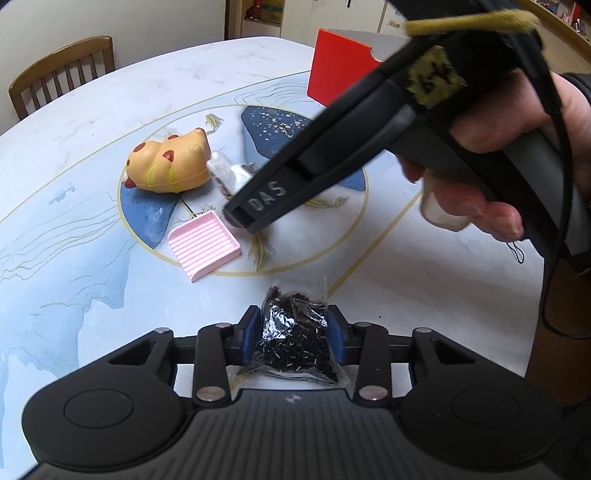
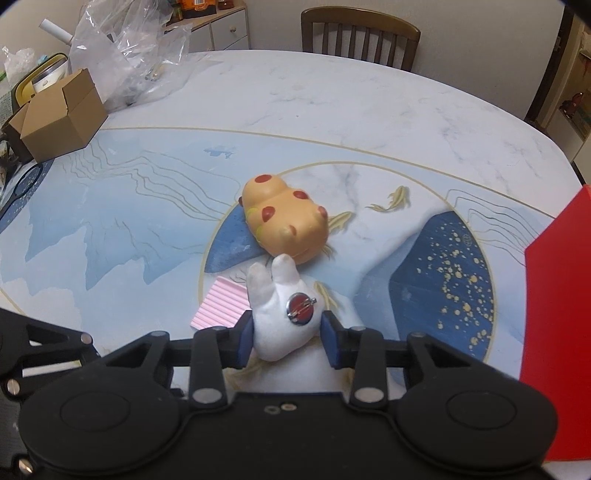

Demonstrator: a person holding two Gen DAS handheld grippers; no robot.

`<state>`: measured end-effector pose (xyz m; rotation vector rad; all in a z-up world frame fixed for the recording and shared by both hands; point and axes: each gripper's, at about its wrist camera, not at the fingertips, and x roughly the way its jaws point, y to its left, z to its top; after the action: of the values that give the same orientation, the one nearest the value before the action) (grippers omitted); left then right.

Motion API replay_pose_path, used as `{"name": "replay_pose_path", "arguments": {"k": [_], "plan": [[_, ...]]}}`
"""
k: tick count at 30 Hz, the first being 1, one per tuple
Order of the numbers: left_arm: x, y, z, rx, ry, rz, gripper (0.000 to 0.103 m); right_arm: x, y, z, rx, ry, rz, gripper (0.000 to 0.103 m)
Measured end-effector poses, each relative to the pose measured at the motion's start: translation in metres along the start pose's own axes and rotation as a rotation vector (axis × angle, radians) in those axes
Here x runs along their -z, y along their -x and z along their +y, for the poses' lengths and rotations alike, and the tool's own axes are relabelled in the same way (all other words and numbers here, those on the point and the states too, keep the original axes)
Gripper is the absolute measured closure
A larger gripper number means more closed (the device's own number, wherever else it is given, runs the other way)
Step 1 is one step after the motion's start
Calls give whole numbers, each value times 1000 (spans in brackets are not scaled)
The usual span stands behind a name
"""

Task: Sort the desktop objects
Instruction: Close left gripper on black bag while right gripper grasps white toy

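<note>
My left gripper (image 1: 293, 330) is shut on a clear bag of small black pieces (image 1: 293, 332), held over the table. My right gripper (image 2: 286, 330) is shut on a white plush toy (image 2: 280, 321) with a red pin badge (image 2: 300, 308); in the left wrist view the right gripper's black body (image 1: 332, 158) hides most of the plush (image 1: 232, 175). A yellow squishy toy with red spots (image 2: 286, 225) (image 1: 168, 164) lies on the table just beyond the plush. A pink ribbed tray (image 1: 205, 245) (image 2: 221, 304) lies beside it.
A red box (image 1: 341, 74) (image 2: 557, 332) stands at the table's right side. A cardboard box (image 2: 62, 114) and a crumpled clear plastic bag (image 2: 133, 51) sit at the far left. Wooden chairs (image 2: 360, 35) (image 1: 61, 75) stand behind the marble table (image 2: 369, 118).
</note>
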<state>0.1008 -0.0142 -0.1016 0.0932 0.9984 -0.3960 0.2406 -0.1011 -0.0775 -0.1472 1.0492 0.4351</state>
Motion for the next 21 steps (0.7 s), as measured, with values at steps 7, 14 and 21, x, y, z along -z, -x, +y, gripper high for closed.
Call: {"name": "replay_pose_path", "arguments": {"k": [7,14,21], "plan": [[-11,1,2,-5,18,2,70,7,15,-14,19,-25,-13,67],[-22,8,0,-14,20,-16,70,18,35,-27,36,-46,-33,67],[-27,21,-13,-22,18,-44,70,29,56,-38,45,-60,-52,67]]}}
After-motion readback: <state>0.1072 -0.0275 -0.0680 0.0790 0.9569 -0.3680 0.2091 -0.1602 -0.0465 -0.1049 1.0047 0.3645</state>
